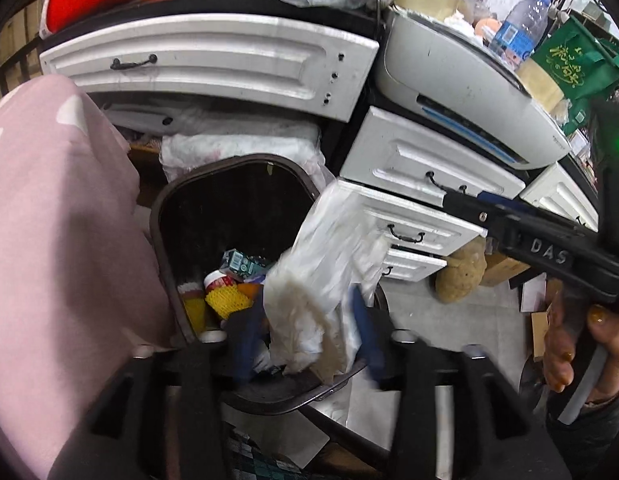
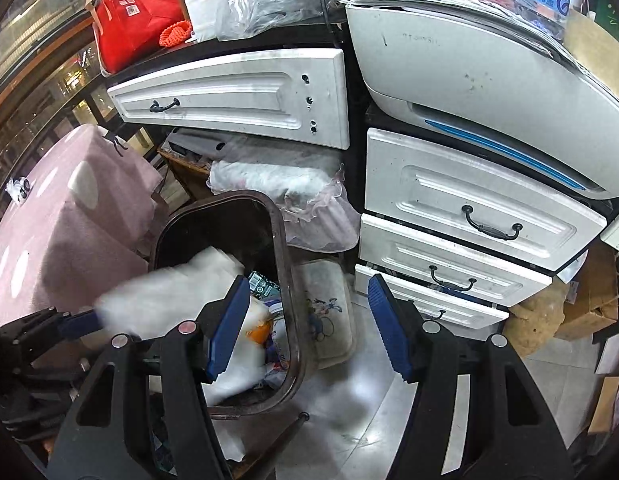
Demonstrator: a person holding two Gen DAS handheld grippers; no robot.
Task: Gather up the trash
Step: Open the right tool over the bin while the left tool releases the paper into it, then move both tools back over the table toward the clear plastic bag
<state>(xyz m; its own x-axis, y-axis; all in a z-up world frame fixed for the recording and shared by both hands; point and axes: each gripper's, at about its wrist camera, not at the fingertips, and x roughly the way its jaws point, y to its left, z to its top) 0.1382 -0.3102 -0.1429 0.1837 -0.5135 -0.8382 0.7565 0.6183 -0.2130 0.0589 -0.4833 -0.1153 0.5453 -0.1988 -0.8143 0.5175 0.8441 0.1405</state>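
Evenly lit indoors, with glare on the floor (image 2: 373,436). Strong fisheye bending and dark corners at the edges. Motion blur on the white bag (image 1: 329,280)

"DAS" in raised letters on the black right gripper (image 1: 461,200) body. Gold characters on green bag (image 1: 573,60), unreadable. Bottle (image 1: 521,24) label illegible.

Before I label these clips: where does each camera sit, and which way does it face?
Left wrist: on the left gripper, looking down into the bin; white bag between its fingers; right gripper and hand show.
Right wrist: on the right gripper, facing bin and drawers; jaws apart, empty.
Shared: bin, bag, drawers, printer.
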